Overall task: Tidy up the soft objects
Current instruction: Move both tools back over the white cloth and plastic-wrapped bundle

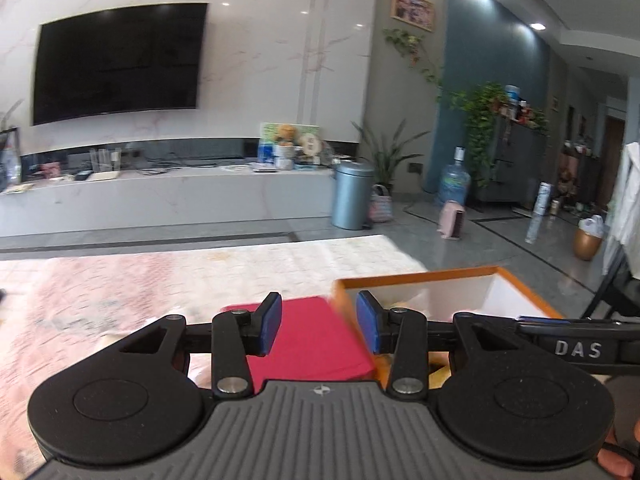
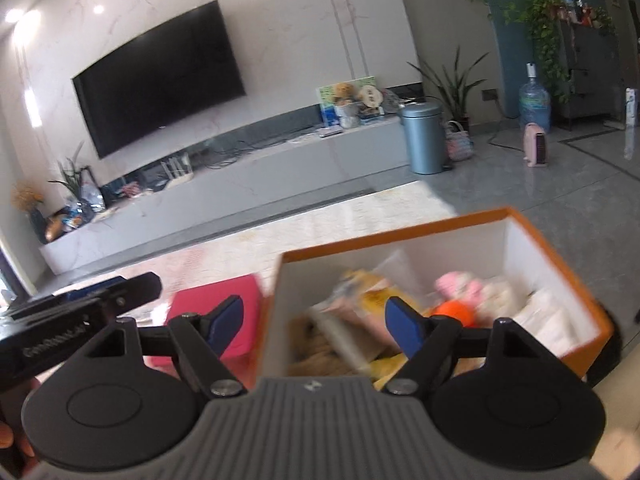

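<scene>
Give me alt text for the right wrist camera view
The right gripper hangs open and empty above an orange box filled with blurred soft items. A red folded cloth lies left of the box, with a wall television beyond.

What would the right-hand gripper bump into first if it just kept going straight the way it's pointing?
Probably the orange box. The right gripper, jaws open and empty, points down at the box's near left wall, with the soft toys just beyond. Depth is hard to judge, so it might clear the rim.
</scene>
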A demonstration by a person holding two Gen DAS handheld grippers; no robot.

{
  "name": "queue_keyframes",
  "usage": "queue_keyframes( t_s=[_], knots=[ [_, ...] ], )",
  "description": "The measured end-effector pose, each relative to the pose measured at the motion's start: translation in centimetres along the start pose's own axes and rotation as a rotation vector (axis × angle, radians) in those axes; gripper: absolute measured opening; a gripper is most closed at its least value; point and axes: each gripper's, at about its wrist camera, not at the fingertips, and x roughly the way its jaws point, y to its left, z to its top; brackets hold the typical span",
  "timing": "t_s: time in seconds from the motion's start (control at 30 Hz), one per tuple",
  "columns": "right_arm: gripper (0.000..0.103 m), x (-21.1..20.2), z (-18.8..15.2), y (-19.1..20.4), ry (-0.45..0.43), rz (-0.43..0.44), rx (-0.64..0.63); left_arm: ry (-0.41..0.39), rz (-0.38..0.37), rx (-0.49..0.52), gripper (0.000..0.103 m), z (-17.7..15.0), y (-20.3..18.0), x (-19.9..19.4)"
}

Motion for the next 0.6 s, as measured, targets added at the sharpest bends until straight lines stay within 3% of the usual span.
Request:
queue_keyframes(
  t_s=[0.1, 0.33, 0.6],
  knots=[
    [0.078, -0.4, -1.7, 2.3, 0.017, 0.024, 0.000, -0.009, 0.075, 0.032, 0.048, -1.1, 0.9, -1.2],
    [0.078, 0.3, -5.1, 7.7, 0.082, 0.082, -0.113, 0.062, 0.161, -0.056, 0.048, -3.0, 5.4, -3.0],
    [0.078, 2.4, -6.2, 12.9, 0.117, 0.126, -0.259, 0.124, 0.187, -0.191, 0.048, -4.2, 11.9, -3.9]
  ],
)
